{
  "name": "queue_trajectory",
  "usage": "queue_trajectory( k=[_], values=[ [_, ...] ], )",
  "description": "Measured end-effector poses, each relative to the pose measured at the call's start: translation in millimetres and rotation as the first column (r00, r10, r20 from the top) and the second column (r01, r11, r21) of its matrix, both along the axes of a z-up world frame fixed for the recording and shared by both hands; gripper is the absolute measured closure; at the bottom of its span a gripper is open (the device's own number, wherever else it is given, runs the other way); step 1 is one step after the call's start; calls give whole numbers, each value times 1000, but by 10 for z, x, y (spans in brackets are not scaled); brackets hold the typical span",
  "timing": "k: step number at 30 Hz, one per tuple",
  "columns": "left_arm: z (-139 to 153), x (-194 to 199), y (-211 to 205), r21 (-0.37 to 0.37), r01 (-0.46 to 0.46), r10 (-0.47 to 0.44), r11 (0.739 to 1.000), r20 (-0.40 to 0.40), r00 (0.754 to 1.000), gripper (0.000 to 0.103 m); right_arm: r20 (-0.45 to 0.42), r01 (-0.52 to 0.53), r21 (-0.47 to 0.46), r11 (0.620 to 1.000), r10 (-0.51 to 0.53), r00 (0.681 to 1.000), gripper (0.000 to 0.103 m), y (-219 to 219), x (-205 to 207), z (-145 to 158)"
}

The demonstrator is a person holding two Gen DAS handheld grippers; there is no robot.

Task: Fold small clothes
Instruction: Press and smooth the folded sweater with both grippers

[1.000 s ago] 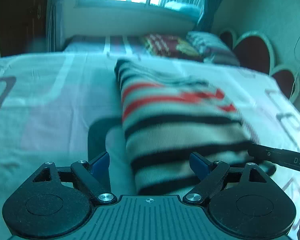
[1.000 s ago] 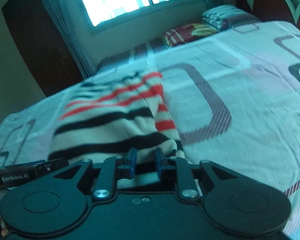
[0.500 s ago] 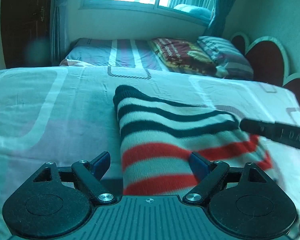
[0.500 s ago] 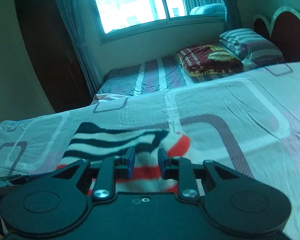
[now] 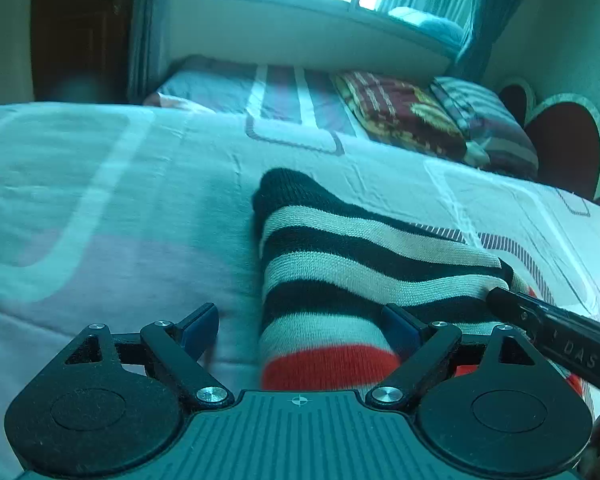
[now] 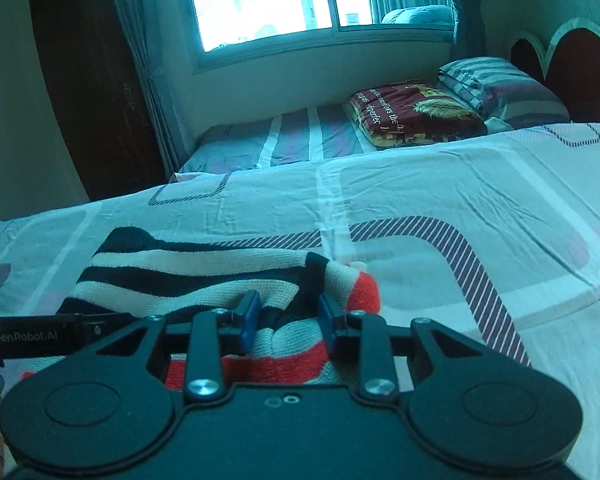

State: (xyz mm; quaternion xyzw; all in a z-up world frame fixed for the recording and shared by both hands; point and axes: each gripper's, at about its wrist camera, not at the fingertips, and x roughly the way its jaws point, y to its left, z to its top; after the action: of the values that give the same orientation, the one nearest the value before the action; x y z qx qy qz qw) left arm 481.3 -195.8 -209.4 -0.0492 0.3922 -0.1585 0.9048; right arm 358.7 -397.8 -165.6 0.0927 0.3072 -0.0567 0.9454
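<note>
Bedsheets (image 5: 120, 208) patterned with rounded rectangles are covering the whole surface, and a striped knit garment (image 5: 340, 264) in black, cream and red is lying folded at lower centre of both views. At lower left-to-centre the left gripper (image 5: 300, 326) is standing wide apart, straddling the garment's left edge without pinching it. Further right, the right gripper (image 6: 287, 322) has just been opening, its blue pads (image 6: 249, 320) now flanking a bunched fold of knit, seemingly loose.

Patterned bedsheet (image 6: 440, 184); red blanket (image 6: 412, 114) beside striped pillow (image 6: 496, 84); window (image 6: 260, 0); curtains (image 6: 148, 60).
</note>
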Motion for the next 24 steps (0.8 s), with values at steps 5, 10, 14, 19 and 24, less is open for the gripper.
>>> queue_trajectory(
  k=[5,10,14,19,24],
  values=[
    [172,-412,138,-33,22,-20,999,57,998,15,42,-32,47,998,30,999,68,75,-250,262],
    [205,-707,159,-32,56,-54,998,61,997,15,58,-78,-13,997,79,995,70,324,-653,378],
    [107,-689,215,-58,32,-31,998,15,999,15,6,-61,-22,998,61,998,73,313,-772,168],
    [24,-731,112,5,53,-54,999,71,996,14,8,-42,-77,996,43,999,77,306,-732,13],
    [144,-773,167,9,46,-47,999,56,997,11,-16,-48,-48,998,47,999,76,301,-750,108]
  ],
)
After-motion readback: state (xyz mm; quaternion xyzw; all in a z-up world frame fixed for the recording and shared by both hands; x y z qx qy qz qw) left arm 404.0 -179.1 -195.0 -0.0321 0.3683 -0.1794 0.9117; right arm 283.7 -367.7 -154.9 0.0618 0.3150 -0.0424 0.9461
